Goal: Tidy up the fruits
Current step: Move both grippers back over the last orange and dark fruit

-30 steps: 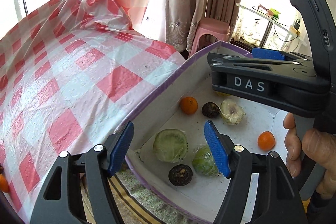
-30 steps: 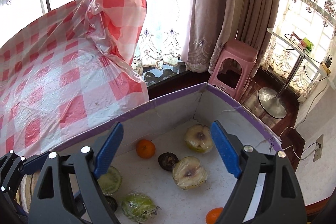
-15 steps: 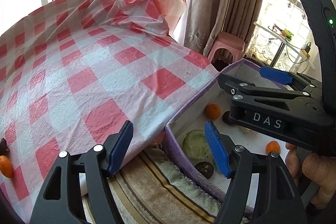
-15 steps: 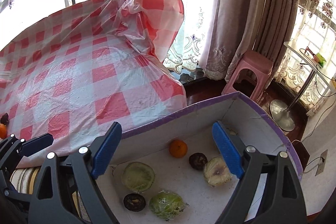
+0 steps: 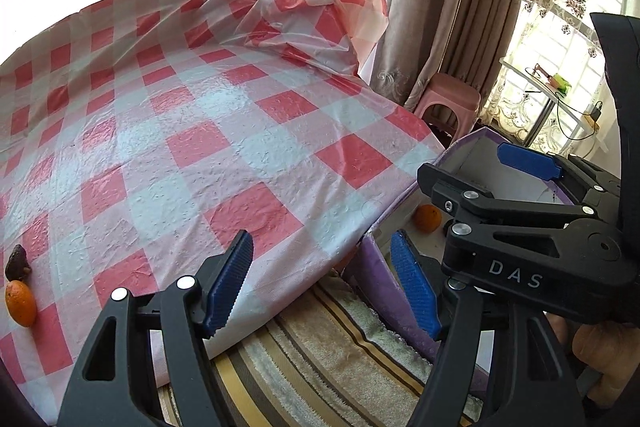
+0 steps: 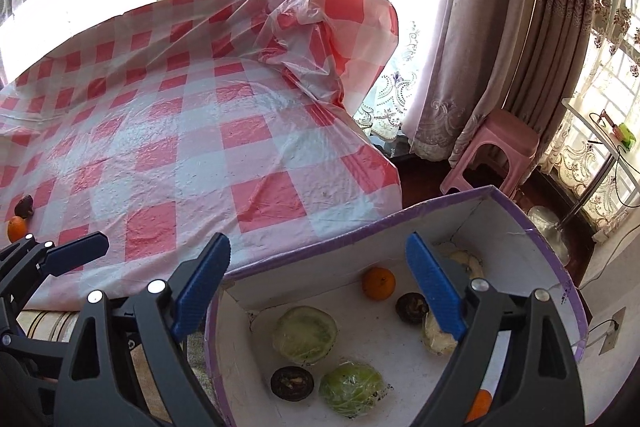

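Note:
A purple-rimmed white box (image 6: pixel 360 227) stands beside the table's edge. In it lie several fruits: an orange (image 6: pixel 378 283), a cut green fruit (image 6: pixel 305 335), a wrapped green one (image 6: pixel 352 389) and dark ones (image 6: pixel 291 383). An orange (image 5: pixel 20 303) and a dark fruit (image 5: pixel 17 263) sit far left on the checked cloth (image 5: pixel 240 155). My left gripper (image 5: pixel 324 267) is open over the table's edge, empty. My right gripper (image 6: pixel 320 267) hangs above the box's near corner; its jaws are opening with nothing between them. It also shows in the left view, right gripper (image 5: pixel 480 171).
A striped towel (image 5: pixel 320 359) lies below the table's edge, next to the box. Crumpled cloth (image 6: pixel 320 39) rises at the table's far corner. A pink stool (image 6: pixel 492 151) and curtains (image 6: pixel 480 47) stand behind. A person's hand (image 5: pixel 600 351) holds the right gripper.
Both views have swung left, away from the box's inside and toward the table. The orange and dark fruit at the far left came into view. The right jaws stand slightly wider.

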Action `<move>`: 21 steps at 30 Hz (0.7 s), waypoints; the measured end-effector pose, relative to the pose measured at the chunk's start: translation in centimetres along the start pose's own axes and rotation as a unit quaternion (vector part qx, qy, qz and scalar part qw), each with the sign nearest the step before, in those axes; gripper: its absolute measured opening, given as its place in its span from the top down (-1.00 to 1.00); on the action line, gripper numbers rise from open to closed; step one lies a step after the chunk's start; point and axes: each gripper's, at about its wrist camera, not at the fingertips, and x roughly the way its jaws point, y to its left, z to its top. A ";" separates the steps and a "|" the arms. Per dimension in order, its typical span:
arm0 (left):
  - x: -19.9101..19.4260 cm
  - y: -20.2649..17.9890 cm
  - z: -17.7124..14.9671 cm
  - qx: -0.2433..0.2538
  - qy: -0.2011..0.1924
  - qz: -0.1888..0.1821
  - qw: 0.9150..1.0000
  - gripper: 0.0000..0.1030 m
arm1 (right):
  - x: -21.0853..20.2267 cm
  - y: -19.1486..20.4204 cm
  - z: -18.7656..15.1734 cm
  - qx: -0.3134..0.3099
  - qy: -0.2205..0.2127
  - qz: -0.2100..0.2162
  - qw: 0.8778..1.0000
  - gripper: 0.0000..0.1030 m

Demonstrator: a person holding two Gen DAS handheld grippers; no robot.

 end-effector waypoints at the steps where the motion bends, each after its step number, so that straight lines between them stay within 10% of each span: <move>1: -0.1 0.2 0.0 -0.001 -0.001 0.000 1.000 -0.36 | 0.0 0.2 0.0 -0.001 0.000 0.001 1.000 -0.74; 21: -2.6 5.8 -1.2 -0.049 -0.018 0.033 0.998 -0.43 | -0.6 3.4 0.1 0.027 -0.008 0.061 0.998 -0.85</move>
